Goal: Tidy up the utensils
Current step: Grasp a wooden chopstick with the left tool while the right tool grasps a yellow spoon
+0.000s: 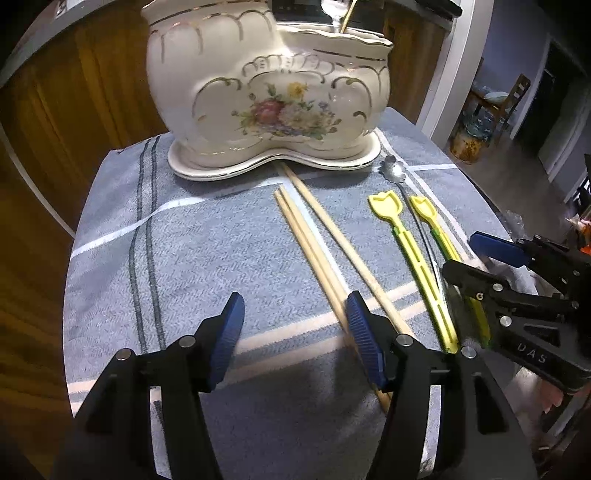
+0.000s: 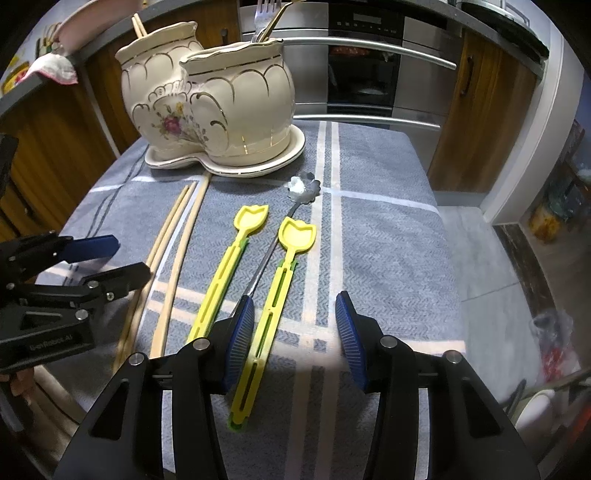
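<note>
A cream floral ceramic holder with two pots stands on its saucer at the back of the cloth; it also shows in the right wrist view. Three wooden chopsticks lie in front of it, also in the right wrist view. Two yellow tulip spoons and a metal flower spoon lie to their right. My left gripper is open and empty above the chopsticks' near ends. My right gripper is open and empty, with the right yellow spoon's handle beside its left finger.
A blue striped cloth covers the small table. The holder's pots hold a fork and chopsticks. An oven and wooden cabinets stand behind. The table drops off to the floor on the right.
</note>
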`<action>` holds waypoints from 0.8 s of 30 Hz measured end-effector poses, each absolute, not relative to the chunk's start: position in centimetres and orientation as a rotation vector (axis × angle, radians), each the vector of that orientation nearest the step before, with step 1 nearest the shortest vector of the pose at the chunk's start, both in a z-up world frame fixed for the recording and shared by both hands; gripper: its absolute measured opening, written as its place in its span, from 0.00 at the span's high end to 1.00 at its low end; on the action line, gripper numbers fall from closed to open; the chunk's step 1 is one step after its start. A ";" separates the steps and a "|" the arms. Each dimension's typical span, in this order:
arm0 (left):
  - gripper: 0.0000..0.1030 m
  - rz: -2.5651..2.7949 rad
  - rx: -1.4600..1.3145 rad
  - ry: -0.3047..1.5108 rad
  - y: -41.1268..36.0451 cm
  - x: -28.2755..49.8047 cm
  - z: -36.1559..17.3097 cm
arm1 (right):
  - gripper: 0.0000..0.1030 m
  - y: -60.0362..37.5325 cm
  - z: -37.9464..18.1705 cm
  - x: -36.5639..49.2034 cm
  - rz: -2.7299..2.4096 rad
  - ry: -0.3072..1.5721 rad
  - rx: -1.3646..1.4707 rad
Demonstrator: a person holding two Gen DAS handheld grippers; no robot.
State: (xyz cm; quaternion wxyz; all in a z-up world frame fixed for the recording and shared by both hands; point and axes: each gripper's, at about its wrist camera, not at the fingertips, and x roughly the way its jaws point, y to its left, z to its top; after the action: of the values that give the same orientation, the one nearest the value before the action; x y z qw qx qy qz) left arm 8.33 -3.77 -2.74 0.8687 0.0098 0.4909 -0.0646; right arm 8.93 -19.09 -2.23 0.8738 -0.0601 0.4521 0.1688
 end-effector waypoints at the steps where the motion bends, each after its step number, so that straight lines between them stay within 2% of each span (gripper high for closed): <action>1: 0.43 -0.130 0.023 1.028 -3.5 8.3 -2.7 | 0.53 -19.1 -2.2 8.9 0.353 0.943 -0.128; 6: 0.43 -0.128 0.044 1.031 -3.1 8.2 -2.8 | 0.55 -18.9 -2.3 8.9 0.358 0.945 -0.138; 7: 0.46 -0.141 0.055 1.033 -3.3 8.2 -2.8 | 0.56 -18.8 -2.3 8.9 0.361 0.944 -0.140; 9: 0.54 -0.163 0.077 1.031 -3.6 8.1 -2.8 | 0.62 -18.7 -2.2 9.0 0.368 0.945 -0.144; 11: 0.74 -0.191 0.097 1.030 -3.8 8.0 -2.6 | 0.69 -18.7 -2.2 9.1 0.373 0.947 -0.139; 13: 0.89 -0.203 0.104 1.035 -3.9 7.9 -2.6 | 0.76 -18.9 -2.2 9.2 0.379 0.950 -0.126; 15: 0.89 -0.218 0.095 1.044 -3.3 8.0 -2.5 | 0.86 -19.1 -2.2 9.3 0.384 0.955 -0.115; 16: 0.90 -0.224 0.086 1.048 -3.1 8.0 -2.4 | 0.88 -19.2 -2.1 9.3 0.387 0.958 -0.108; 24: 0.94 -0.206 0.159 1.077 -0.8 7.5 -2.4 | 0.90 -19.9 -1.9 9.3 0.392 0.987 -0.146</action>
State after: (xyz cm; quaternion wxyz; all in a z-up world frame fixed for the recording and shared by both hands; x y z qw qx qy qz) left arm 7.54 -0.77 -2.39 0.8504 0.0757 0.5114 -0.0979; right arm 9.26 -19.92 -1.90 0.8599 -0.0694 0.4701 0.1866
